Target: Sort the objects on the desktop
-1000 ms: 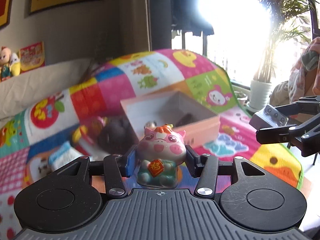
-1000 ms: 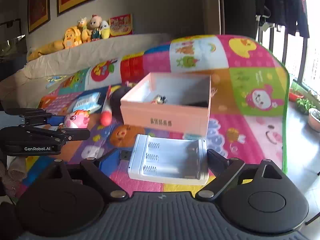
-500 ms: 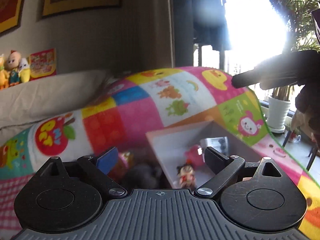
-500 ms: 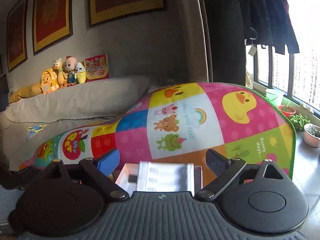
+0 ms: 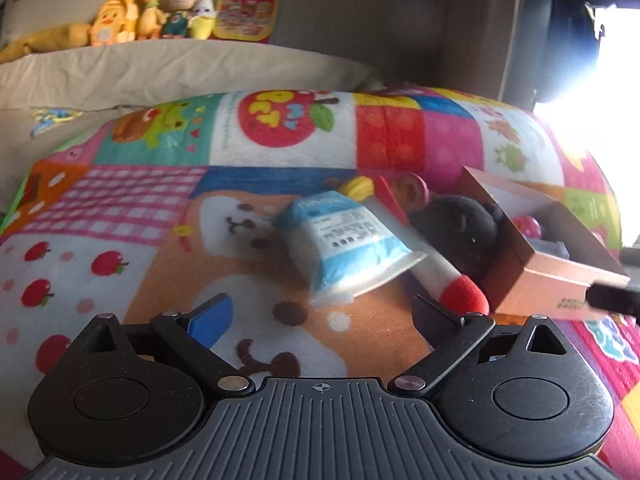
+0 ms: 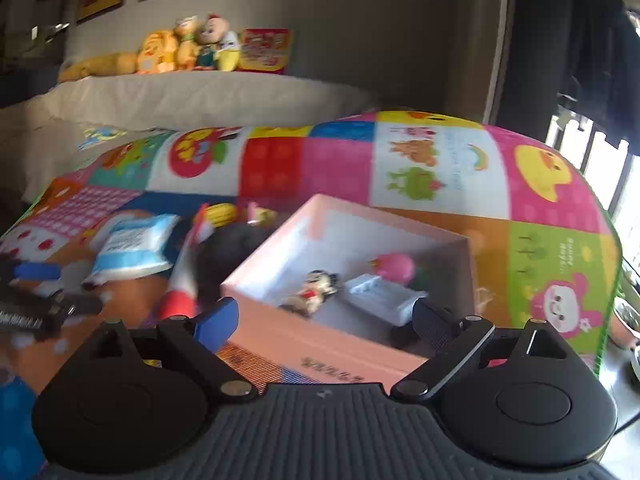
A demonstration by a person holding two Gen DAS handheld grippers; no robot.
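Observation:
My left gripper hangs low over the mat, jaws still opening, with nothing between them. Just ahead of it lies a blue-and-white wipes packet, with a red-tipped white pen toy and a black plush to its right. The pink box holds a small figurine, a white battery case and the pink pig toy. My right gripper is open and empty over the box's near wall. The left gripper's fingers show at that view's left edge.
A colourful patchwork play mat covers the surface and rises at the back. A yellow toy lies behind the packet. Plush toys line a grey couch back. The mat's green edge drops off to the right, with plant pots beyond.
The left gripper let go of the pig toy, which now lies in the box, and swung left and down over the mat. The right gripper dropped the battery case into the box.

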